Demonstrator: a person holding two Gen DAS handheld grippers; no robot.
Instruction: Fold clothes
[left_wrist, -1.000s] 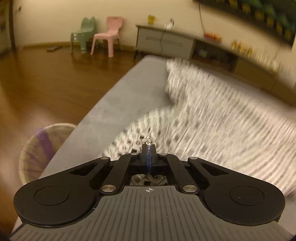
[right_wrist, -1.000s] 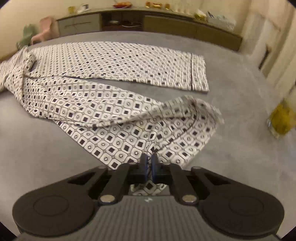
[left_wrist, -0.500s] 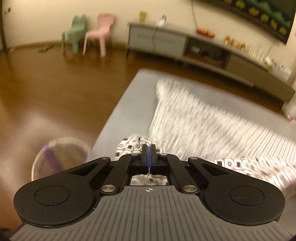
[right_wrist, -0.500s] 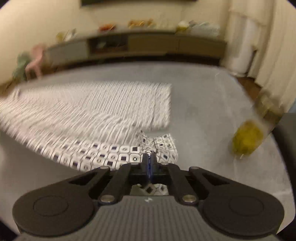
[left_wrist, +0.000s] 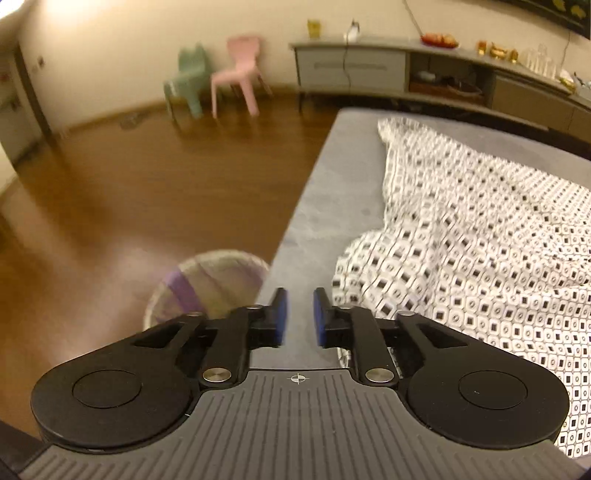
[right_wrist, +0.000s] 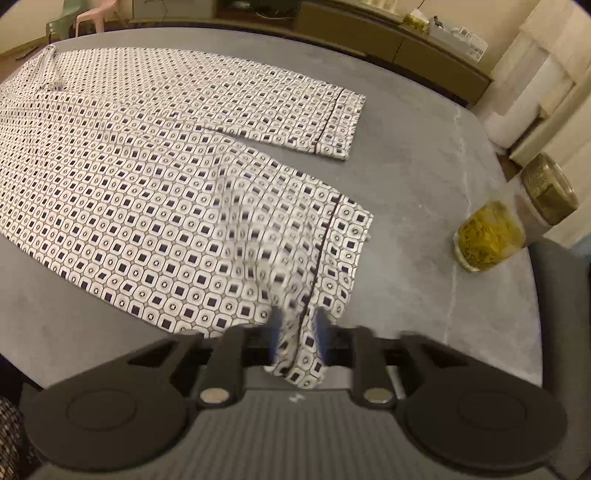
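White trousers with a dark square print (right_wrist: 155, 173) lie spread on the grey surface (right_wrist: 413, 177), both legs pointing right. The near leg's cuff (right_wrist: 332, 251) lies between my right gripper's (right_wrist: 297, 326) open jaws, not clamped. In the left wrist view the waist end of the trousers (left_wrist: 461, 236) lies to the right. My left gripper (left_wrist: 298, 314) is open and empty over the grey surface's left edge (left_wrist: 317, 199), just beside the cloth.
A jar of yellow-green contents (right_wrist: 489, 236) stands on the surface at the right, another jar (right_wrist: 550, 188) behind it. A round basket (left_wrist: 207, 280) sits on the wooden floor left of the surface. Two small chairs (left_wrist: 218, 77) and a sideboard (left_wrist: 369, 70) stand by the wall.
Both grippers were shut on the trousers and pulled them out flat; now both have opened and let go. The cloth has settled on the surface.
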